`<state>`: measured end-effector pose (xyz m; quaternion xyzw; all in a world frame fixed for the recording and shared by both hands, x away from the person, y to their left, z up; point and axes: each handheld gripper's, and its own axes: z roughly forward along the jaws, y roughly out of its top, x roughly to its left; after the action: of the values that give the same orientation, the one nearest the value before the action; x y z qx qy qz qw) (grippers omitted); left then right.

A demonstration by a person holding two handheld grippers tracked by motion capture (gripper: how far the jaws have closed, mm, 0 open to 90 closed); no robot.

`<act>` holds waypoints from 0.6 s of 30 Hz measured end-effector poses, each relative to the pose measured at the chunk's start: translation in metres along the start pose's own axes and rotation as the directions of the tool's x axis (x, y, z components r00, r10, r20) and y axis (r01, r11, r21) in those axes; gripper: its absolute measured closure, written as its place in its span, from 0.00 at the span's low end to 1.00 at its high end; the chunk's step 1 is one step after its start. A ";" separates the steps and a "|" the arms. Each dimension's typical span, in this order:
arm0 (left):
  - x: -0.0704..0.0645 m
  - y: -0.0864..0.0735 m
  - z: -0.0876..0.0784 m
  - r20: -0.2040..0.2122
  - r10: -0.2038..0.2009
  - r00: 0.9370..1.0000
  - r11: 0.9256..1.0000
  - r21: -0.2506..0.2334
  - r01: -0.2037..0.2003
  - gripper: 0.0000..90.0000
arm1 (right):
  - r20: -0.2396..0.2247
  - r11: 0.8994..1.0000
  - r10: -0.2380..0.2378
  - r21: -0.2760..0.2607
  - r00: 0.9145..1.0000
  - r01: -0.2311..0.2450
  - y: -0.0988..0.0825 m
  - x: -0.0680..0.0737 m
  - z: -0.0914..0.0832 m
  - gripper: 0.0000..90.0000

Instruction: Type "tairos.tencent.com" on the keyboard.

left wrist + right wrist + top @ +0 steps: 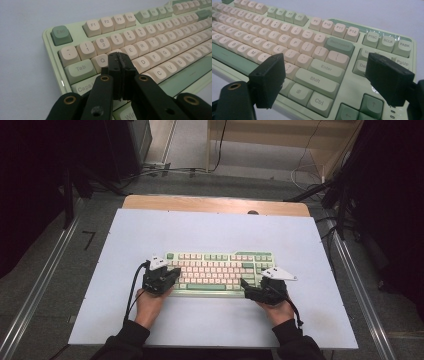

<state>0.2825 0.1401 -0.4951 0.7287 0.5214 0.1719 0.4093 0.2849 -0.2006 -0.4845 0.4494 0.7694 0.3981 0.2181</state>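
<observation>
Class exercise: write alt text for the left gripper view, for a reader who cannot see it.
The left hand-held gripper, jaws shut together with nothing between them, points down at a pale green keyboard around the W key. Cream keycaps and a green Esc key stretch away over a white table.

Keyboard (150, 50): its right end runs past the left gripper view's top right corner, its left end past the right gripper view's left edge. The left gripper (120, 58) covers the keys near W and S. Legends beside the right gripper (324, 75) are partly masked; key lettering is unreadable from above.
</observation>
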 end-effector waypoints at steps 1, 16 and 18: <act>0.000 0.000 0.000 -0.001 -0.001 1.000 1.000 -0.002 0.001 1.00 | 0.001 1.000 0.001 0.000 1.000 -0.001 0.000 0.000 0.000 0.17; 0.005 0.007 -0.019 0.032 -0.049 0.998 0.990 -0.131 0.053 0.41 | 0.017 1.000 0.006 -0.011 1.000 -0.006 -0.003 -0.004 -0.006 0.26; 0.005 0.007 -0.020 0.017 -0.049 0.999 0.990 -0.132 0.051 0.34 | 0.004 1.000 0.003 -0.015 1.000 -0.003 -0.003 -0.004 -0.007 0.34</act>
<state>0.2752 0.1516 -0.4784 0.6878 0.5241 0.1909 0.4646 0.2806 -0.2075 -0.4828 0.4496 0.7654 0.4030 0.2226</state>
